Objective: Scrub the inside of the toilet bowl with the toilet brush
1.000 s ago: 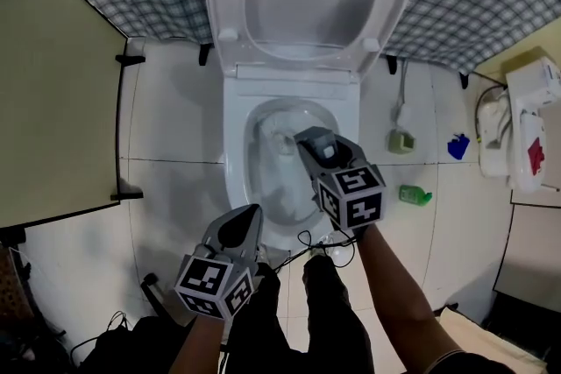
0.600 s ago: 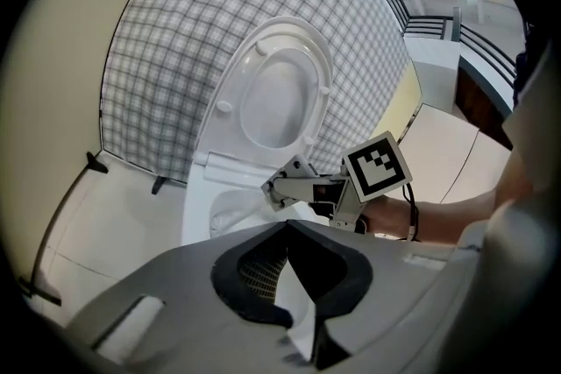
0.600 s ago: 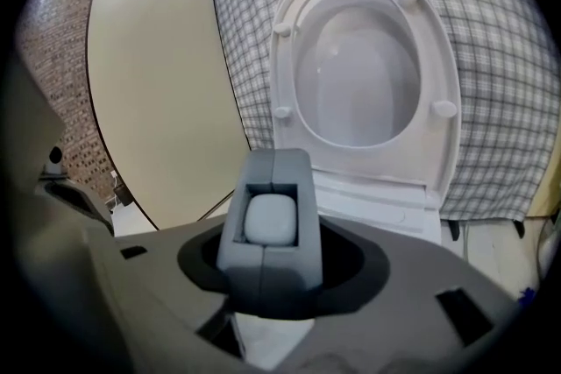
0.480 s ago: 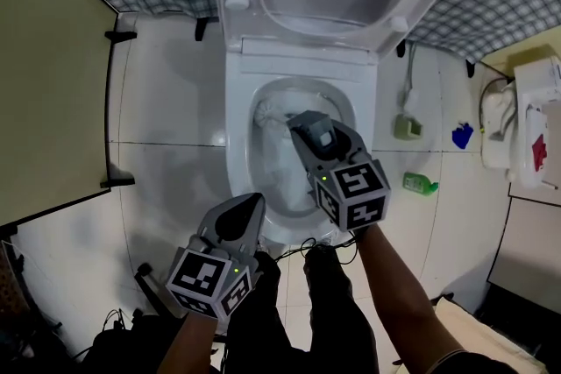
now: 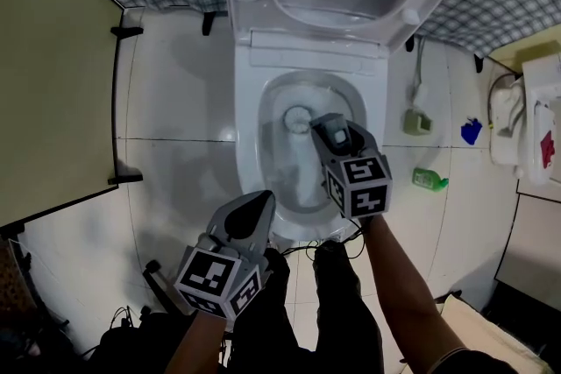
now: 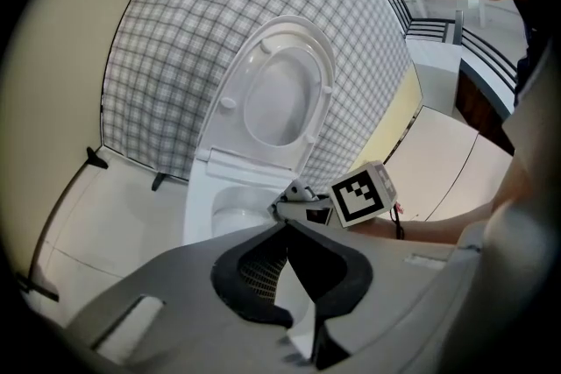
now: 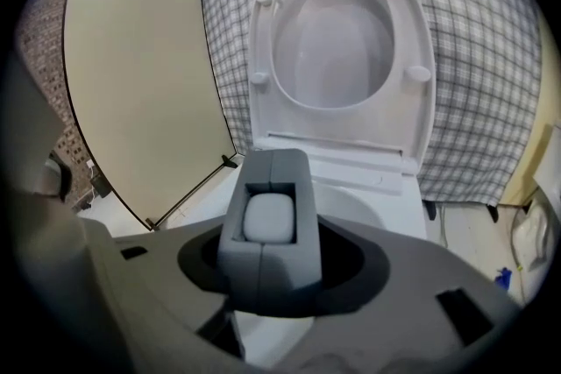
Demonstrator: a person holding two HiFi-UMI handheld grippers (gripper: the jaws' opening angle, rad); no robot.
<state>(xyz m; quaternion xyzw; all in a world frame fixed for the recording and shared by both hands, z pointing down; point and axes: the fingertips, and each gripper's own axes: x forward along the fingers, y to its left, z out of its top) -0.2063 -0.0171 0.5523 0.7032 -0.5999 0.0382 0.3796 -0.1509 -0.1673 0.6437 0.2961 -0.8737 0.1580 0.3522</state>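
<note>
Right gripper (image 5: 332,132) clenches the toilet brush (image 5: 299,116), reaching the bowl's (image 5: 248,144) 12 o'clock wall to scrub; left gripper (image 5: 253,206) idles clenched, empty.

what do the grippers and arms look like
The left gripper and right gripper are grey plastic with tapered bodies. Each carries a cube with black-and-white square markers. Dark pads line the left one's jaws. A thin black cable loops by the right wrist. The forearms have no sleeves.
</note>
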